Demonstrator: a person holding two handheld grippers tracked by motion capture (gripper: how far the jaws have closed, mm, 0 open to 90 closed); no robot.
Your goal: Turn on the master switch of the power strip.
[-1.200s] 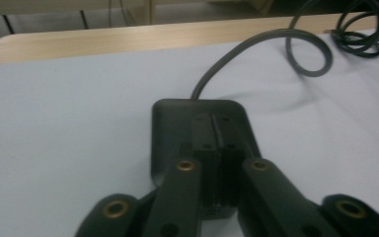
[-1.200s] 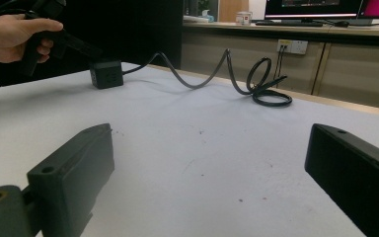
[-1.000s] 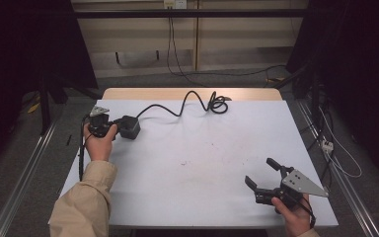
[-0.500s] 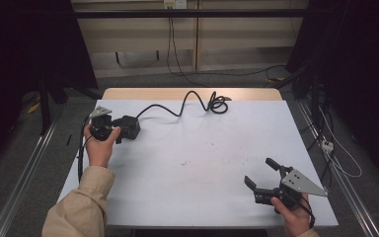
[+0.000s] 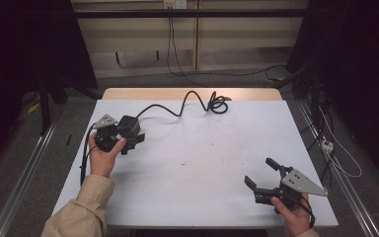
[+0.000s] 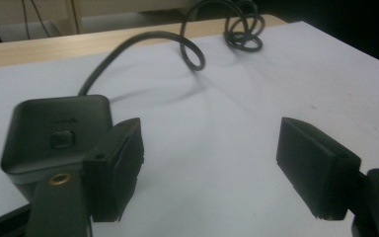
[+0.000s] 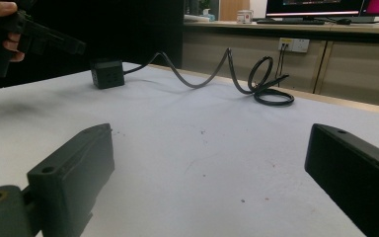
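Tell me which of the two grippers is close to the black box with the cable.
The left gripper, at the table's far left. Its open jaws stand right beside the black box; the right gripper waits far away at the near right edge.

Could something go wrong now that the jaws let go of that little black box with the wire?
Maybe. The left gripper has just been opening its jaws, and nothing is between them now, but one jaw stands right beside the small black cube-shaped adapter and could bump it. The adapter's black cable ends in a loose coil at the white table's far edge, so a tug could move it.
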